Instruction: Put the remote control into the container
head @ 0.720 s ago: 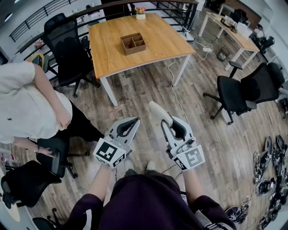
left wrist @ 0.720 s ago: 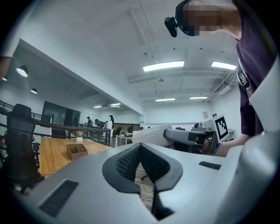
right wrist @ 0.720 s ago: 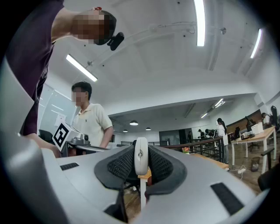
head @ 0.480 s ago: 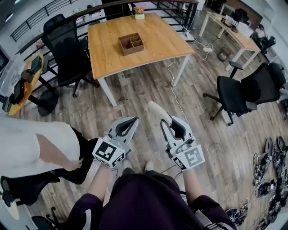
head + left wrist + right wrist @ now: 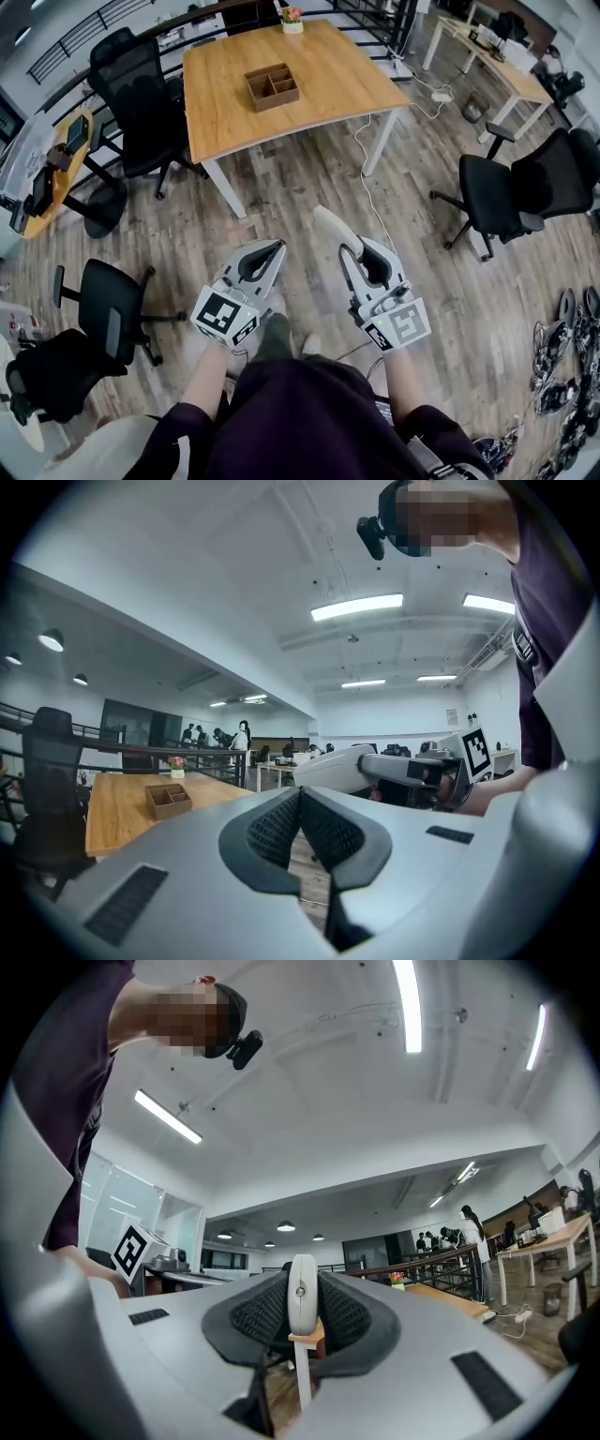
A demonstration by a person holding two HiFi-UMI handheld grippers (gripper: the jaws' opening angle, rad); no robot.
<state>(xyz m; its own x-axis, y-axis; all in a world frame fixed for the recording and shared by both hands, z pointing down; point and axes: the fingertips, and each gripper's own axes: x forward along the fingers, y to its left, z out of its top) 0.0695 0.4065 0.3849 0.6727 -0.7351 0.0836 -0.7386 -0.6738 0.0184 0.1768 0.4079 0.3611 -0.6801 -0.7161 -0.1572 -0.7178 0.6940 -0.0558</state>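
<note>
While the remote control (image 5: 330, 228) is clamped edge-on between the jaws of the right gripper (image 5: 362, 255), with its white body projecting forward past the fingertips, the left gripper (image 5: 259, 262) carries nothing and its jaws are closed against each other. Both grippers are held low in front of the person, above the wooden floor (image 5: 309, 178) and well apart from the table (image 5: 328, 94) at the far side of the scene. The container (image 5: 273, 87), a brown wooden tray with open compartments, sits near the table's middle. The step in hand is judged to be transport: pickup is complete and placement has not begun. The next move calls for approaching the near table edge, bringing the right gripper over a compartment, lowering the remote control into it, and only then opening the jaws. The remote control may be longer than one compartment, so a tilted placement may be needed.
</note>
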